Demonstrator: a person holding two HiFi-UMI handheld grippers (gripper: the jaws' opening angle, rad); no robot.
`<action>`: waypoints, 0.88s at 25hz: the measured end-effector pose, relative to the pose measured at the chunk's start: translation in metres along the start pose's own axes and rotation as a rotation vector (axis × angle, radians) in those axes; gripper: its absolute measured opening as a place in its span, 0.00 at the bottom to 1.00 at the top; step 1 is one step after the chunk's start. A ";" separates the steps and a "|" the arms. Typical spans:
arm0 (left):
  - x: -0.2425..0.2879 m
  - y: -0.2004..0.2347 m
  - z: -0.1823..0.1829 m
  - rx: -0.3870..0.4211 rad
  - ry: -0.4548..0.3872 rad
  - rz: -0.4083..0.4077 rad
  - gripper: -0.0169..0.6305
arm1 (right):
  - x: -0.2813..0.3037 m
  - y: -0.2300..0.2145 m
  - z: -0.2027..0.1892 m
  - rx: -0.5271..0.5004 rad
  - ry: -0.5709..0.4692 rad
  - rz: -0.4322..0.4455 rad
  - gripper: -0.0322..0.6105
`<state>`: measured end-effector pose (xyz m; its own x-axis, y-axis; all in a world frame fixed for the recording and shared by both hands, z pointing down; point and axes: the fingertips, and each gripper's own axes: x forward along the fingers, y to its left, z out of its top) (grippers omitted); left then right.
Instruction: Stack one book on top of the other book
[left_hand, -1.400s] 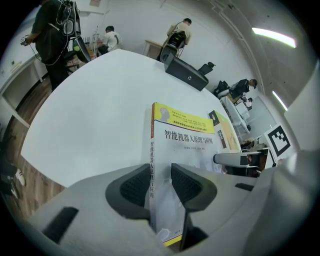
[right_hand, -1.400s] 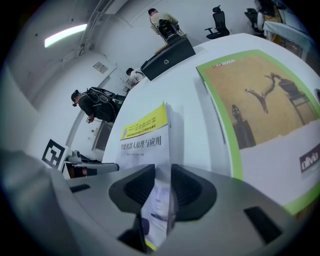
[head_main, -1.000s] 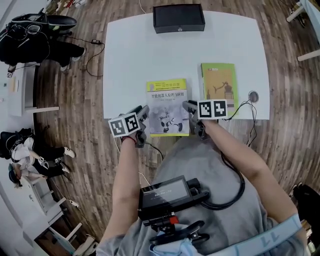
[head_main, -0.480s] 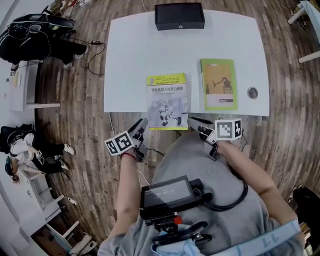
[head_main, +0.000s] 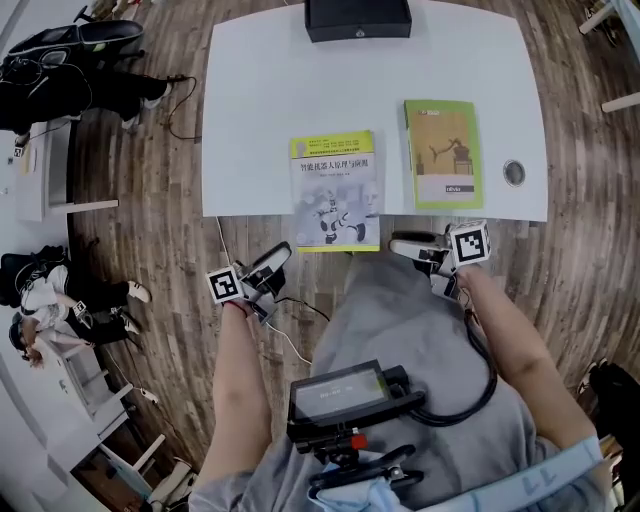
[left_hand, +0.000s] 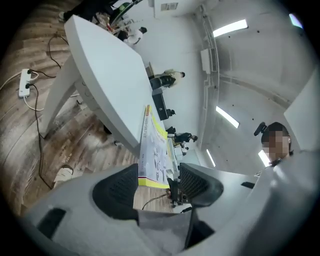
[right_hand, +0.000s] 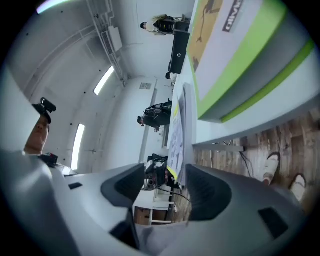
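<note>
While both books are lying flat on the white tabletop (head_main: 260, 120), the two claws are hanging off its near edge, over the wooden floor (head_main: 150, 230).

Starting at the left, the left claw (head_main: 272, 262) is sitting just short of the near left corner of the yellow book (head_main: 336, 190), clear of it. Its jaws have just been opening and are standing wide, the pads pressing on nothing. In the left gripper view, the same claw (left_hand: 159, 182) is looking past its spread pads at the yellow book (left_hand: 152, 155), which is jutting out beyond the tabletop's edge.

Moving to the middle, the yellow book is lying cover up, its near end overhanging the edge toward the person. A black box (head_main: 357, 18) is sitting at the far edge.

Next, the right claw (head_main: 405, 245) is pointing in at the book's near right corner, just beside it and not touching. Its jaws have just been opening too, and they are gaping with nothing held. In the right gripper view, this claw (right_hand: 165, 182) is framing the yellow book (right_hand: 177, 130) edge-on beyond the gap, with the green book (right_hand: 235, 60) looming above.

Further right, the green book (head_main: 442, 153) is lying wholly on the tabletop, a strip of bare white separating it from the yellow one, so nothing is stacked yet. A small round disc (head_main: 514, 173) is sitting just right of it.
</note>
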<state>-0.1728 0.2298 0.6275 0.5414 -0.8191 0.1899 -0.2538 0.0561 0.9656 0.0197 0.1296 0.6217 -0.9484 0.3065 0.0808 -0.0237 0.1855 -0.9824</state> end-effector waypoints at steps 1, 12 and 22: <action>0.003 0.003 -0.002 -0.019 0.037 -0.018 0.41 | 0.004 -0.005 -0.002 -0.013 0.015 -0.005 0.42; 0.036 0.020 -0.012 -0.048 0.293 -0.131 0.48 | 0.049 -0.032 -0.002 0.028 0.005 -0.019 0.44; 0.058 0.015 -0.025 -0.034 0.468 -0.228 0.48 | 0.071 -0.035 -0.013 -0.037 0.032 0.026 0.44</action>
<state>-0.1253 0.1969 0.6570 0.8823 -0.4701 0.0251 -0.0651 -0.0690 0.9955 -0.0423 0.1570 0.6645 -0.9379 0.3416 0.0612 0.0131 0.2110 -0.9774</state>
